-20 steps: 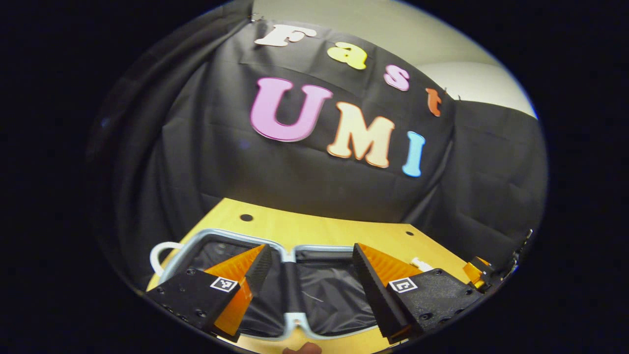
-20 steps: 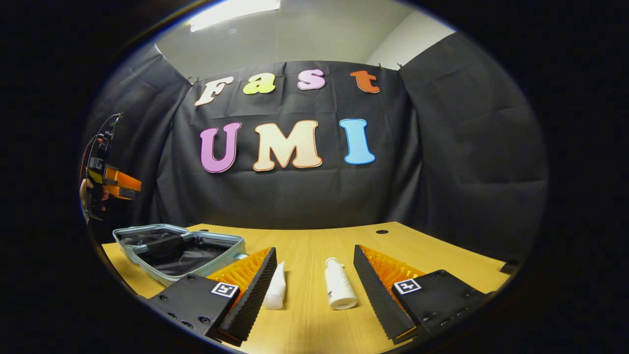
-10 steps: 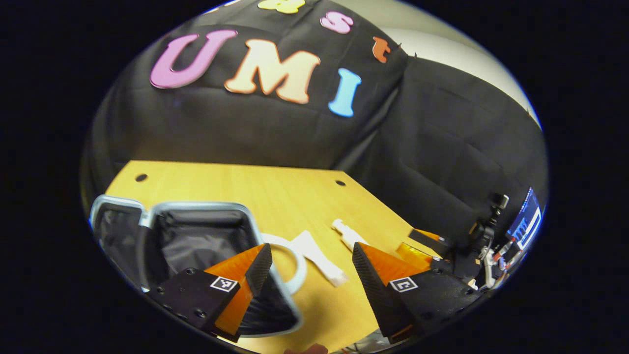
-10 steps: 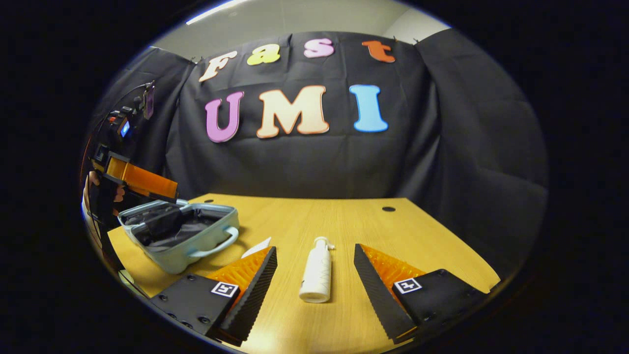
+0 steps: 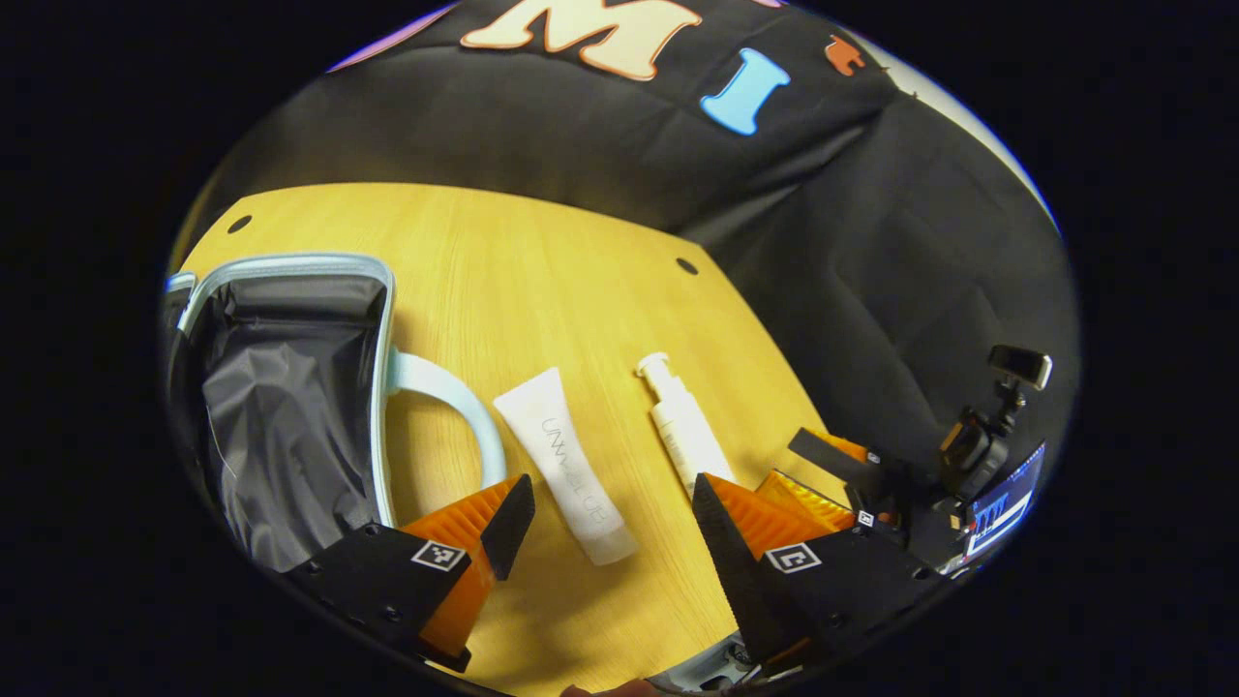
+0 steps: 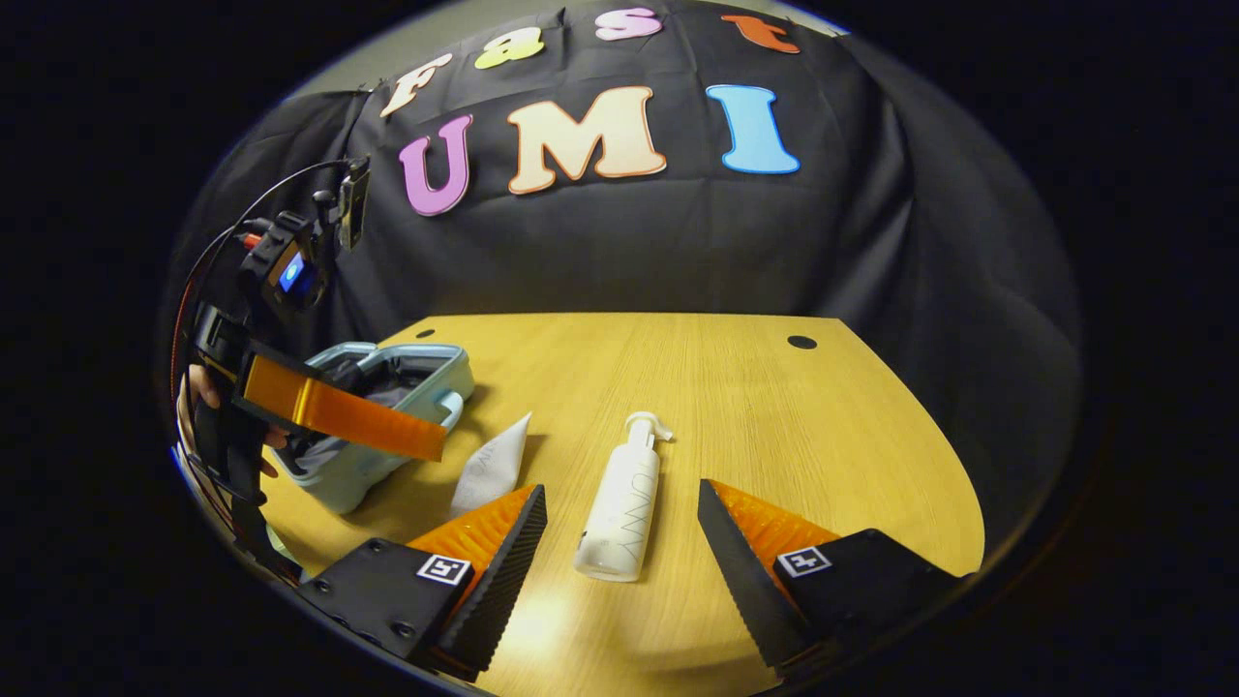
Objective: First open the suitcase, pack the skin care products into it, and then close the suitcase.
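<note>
Item 1, suitcase (image 5: 290, 387): lies open on the table (image 5: 542, 281) at your left, dark lining exposed, pale handle (image 5: 455, 397) facing the products. Nothing packed in the part that shows.

Item 2, tube (image 5: 566, 465): flat on the table just beside the handle, lined up between the fingers of your left gripper (image 5: 605, 508), which are spread wide and hold nothing. Risk: it is soft and flat (likely to squirm or fold if you pinch it near one end), so take it mid-body.

Item 3, pump bottle (image 6: 619, 503): lying on its side, nozzle away from you, centred in the gap of your right gripper (image 6: 619, 508), fingers also spread and empty. Risk: a round body may roll off line as one finger reaches it first; close square across it.

Item 4, clearance: bottle and tube lie near each other, and the two grippers are close. Risk: both descending together could clip fingers or knock the neighbouring item toward the table edge. Also mind the handle when carrying the tube across to the case.
</note>
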